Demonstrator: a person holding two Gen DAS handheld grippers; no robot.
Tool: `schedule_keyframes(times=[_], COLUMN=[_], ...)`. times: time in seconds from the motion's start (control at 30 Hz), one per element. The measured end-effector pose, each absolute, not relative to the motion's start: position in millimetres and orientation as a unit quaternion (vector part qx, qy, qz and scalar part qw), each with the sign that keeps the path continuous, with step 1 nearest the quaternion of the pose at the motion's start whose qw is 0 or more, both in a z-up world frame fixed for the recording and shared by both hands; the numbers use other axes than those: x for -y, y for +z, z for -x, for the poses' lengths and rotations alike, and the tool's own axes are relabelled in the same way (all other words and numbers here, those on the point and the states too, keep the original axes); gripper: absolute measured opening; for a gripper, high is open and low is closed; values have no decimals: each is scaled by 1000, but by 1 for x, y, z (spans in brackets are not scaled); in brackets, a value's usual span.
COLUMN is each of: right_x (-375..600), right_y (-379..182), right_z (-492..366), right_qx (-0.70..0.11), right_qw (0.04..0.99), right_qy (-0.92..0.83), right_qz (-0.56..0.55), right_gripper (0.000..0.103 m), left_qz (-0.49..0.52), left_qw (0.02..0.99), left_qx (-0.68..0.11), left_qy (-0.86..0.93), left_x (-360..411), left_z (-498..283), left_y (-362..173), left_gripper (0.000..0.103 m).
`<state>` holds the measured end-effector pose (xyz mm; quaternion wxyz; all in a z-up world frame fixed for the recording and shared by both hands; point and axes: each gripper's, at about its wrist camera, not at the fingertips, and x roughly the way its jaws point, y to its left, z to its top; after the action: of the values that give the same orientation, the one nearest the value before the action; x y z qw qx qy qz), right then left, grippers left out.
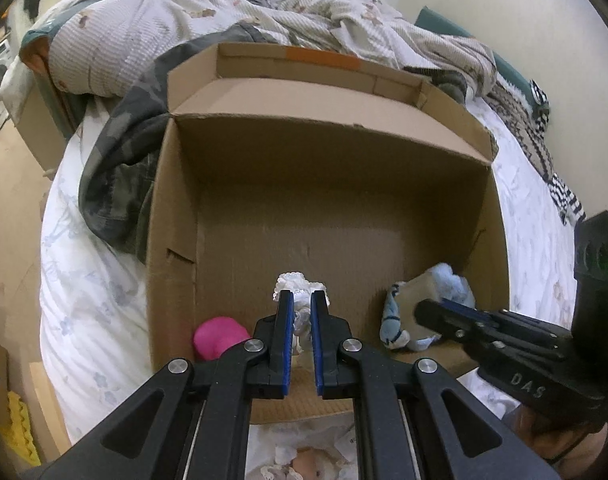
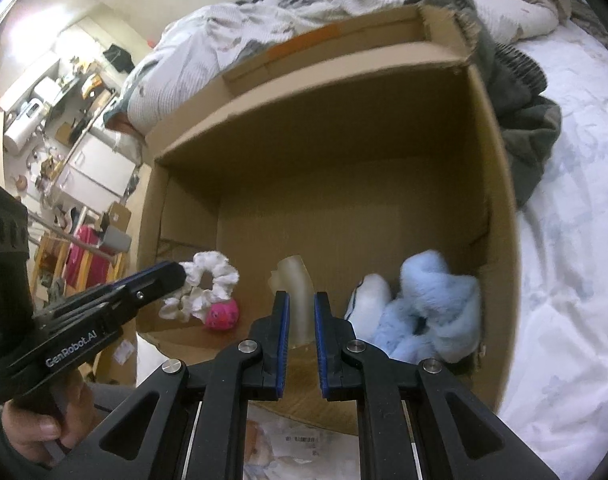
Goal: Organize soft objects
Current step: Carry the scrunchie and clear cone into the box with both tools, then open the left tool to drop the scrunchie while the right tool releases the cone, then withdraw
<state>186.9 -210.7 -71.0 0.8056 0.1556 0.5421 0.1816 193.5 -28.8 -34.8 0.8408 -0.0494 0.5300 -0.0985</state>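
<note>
An open cardboard box (image 1: 324, 184) is seen on a bed covered by a white patterned sheet (image 1: 88, 280), its flaps folded outward at 12 o'clock. In the left wrist view, the left gripper (image 1: 302, 304) is held over the near edge of the box, its jaws narrowed onto a white frilly scrunchie (image 1: 300, 284), which is pinched between the blue pads and hangs above the box floor. The same scrunchie (image 2: 208, 284) is shown in the right wrist view at 9 o'clock, held by the left gripper (image 2: 172, 276). A pink ball (image 1: 220, 336) is found in the near left corner of the box, at 7 o'clock from the scrunchie; it (image 2: 222, 314) is seen just below the scrunchie in the right view.

The right gripper (image 2: 301, 308) is closed narrowly on a translucent beige soft piece (image 2: 298, 292), held upright above the box floor. At 3 o'clock from it, a light blue fluffy cloth (image 2: 432, 312) is piled in the near right corner, with a white plush item (image 2: 370, 300) touching its left side. The right gripper (image 1: 436, 312) is also visible at 4 o'clock in the left view, in front of the blue cloth (image 1: 452, 284)

A rumpled striped duvet (image 1: 176, 20) and a dark green garment (image 1: 116, 168) are bunched beyond and beside the box
</note>
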Motion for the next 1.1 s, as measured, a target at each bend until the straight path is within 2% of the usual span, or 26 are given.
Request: schedule_keyframes(times=[0.57,1.1], right_x=[207,210], right_y=[-86,-88], right_z=[-188,-190], right_qx=[-574,-571], right_qw=[785,788], right_qy=[180,167], right_qz=[-151,-157], right_gripper=[14,14], left_qz=[22,26], left_qw=[819,815], left_qx=[-568,-573], left_qy=[-75,-76], left_x=[33,34], left_z=[-198,-200], left_y=[-56,-56], left_gripper=[8,16])
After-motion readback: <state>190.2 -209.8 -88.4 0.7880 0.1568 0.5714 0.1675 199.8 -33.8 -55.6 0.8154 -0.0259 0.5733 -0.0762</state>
